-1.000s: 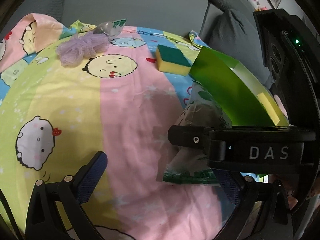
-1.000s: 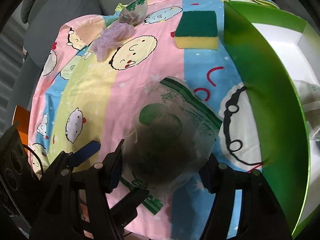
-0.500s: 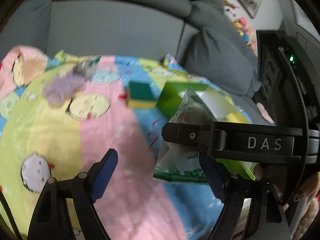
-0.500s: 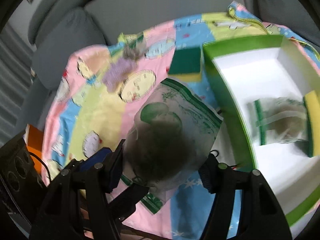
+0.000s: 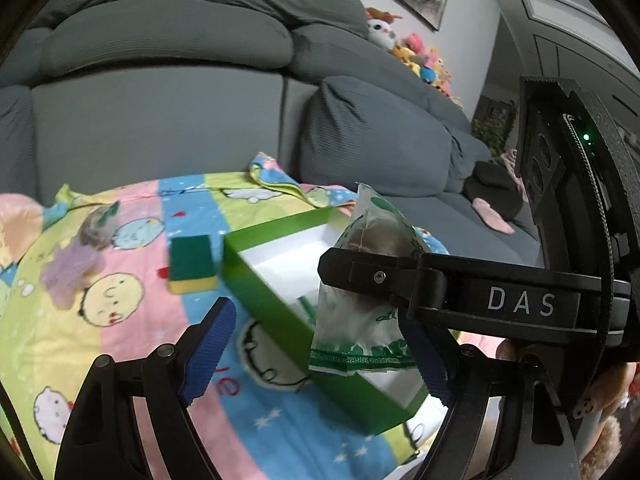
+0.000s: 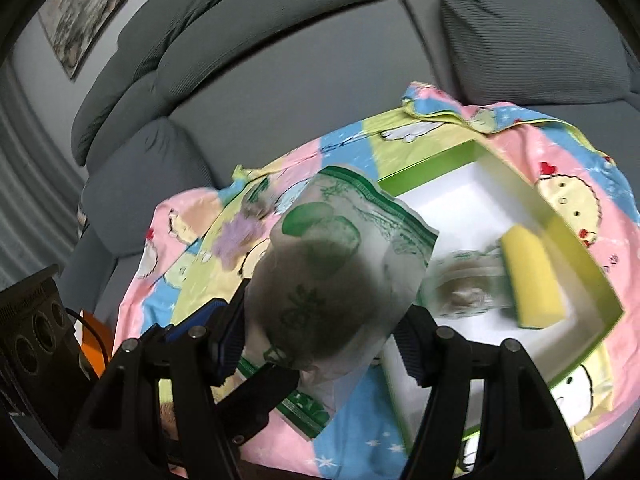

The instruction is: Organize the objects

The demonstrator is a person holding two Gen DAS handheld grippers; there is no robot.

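Holding pouch [image 6: 332,276] | R gripper [image 6: 320,344] above green box [image 6: 432,164] rim

The translucent plastic pouch with green print [image 6: 340,264] has a smooth, slightly frosted film surface, and the green cardboard box with a white interior [image 6: 576,248] shows a glossy outer wall and a matt white lining. The yellow foam sponge with a dark green scouring layer [image 5: 191,264] looks porous and matt, and the pastel cartoon-print cotton sheet [image 5: 120,320] is soft, matt woven cloth. The grey sofa upholstery [image 5: 160,120] is finely ribbed fabric, while the blue gripper pads [image 5: 210,344] are knurled rubber on matt black plastic fingers.
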